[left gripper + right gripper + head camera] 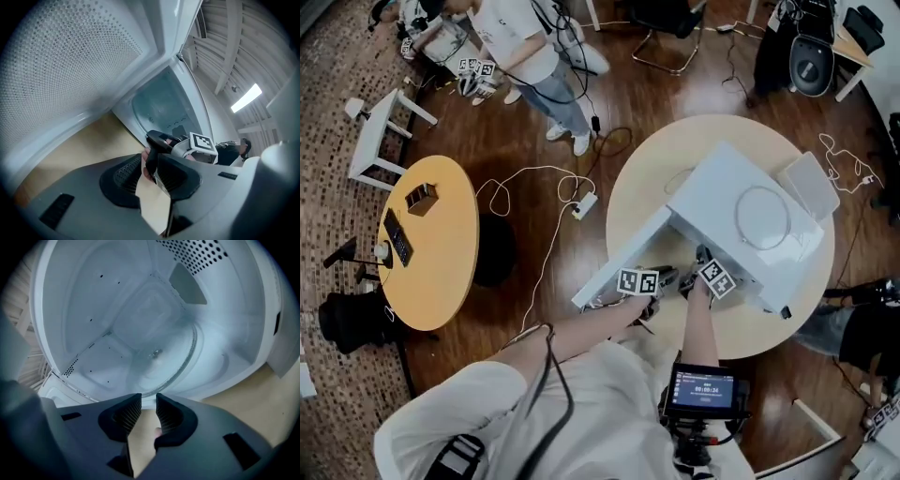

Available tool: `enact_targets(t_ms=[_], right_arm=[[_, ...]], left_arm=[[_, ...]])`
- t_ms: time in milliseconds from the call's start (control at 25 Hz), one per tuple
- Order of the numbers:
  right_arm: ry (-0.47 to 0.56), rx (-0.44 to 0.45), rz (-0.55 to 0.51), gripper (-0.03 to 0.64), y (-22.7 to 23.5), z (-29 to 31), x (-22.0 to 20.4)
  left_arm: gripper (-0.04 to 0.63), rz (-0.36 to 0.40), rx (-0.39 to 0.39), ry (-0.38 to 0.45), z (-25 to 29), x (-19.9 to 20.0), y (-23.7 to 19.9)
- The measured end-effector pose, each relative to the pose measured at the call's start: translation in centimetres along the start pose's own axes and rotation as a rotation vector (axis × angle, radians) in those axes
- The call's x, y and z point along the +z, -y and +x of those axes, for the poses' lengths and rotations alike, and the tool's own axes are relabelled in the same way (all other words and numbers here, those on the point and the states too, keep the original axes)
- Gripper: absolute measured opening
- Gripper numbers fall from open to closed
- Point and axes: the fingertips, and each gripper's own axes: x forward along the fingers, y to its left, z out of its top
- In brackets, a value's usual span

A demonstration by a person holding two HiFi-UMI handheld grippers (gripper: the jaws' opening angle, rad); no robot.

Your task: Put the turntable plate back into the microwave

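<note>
The turntable plate (161,357) lies flat on the floor inside the microwave (741,216), so I think the big job is done. My right gripper (148,414) sits just in front of the plate's rim, its jaws a little apart and holding nothing. My left gripper (154,173) is empty too, jaws a little apart, near the open door (614,258). I can't tell if the plate sits right on its middle peg.
</note>
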Motion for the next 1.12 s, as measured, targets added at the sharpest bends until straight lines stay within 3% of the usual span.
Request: enact_targets(t_ms=[200,400,640,920,1120], right_arm=[[-0.021,-0.028,0.129,0.103,-1.6,1.5,1.0],[-0.083,-0.132,0.131,0.103,-0.8,0.2,1.0],[-0.074,-0.132,0.039,0.103,-2.3,-0.7,2.2],[-0.082,-0.112,-0.074,0.103,-1.3,-2.3,0.8],[-0.072,-0.069,-0.258,0.104,-1.9,-1.6,0.5]], left_arm=[[0.092,0.01,0.002,0.021,-0.5,1.9,-0.1],[0.092,0.006,0.0,0.014,-0.4,1.2,0.4],[0.092,0.006,0.001,0.016,-0.6,1.1,0.3],[0.091,0.013,-0.004,0.024,-0.8,1.1,0.8],[0.092,0.021,-0.001,0.029,-1.0,0.9,0.7]])
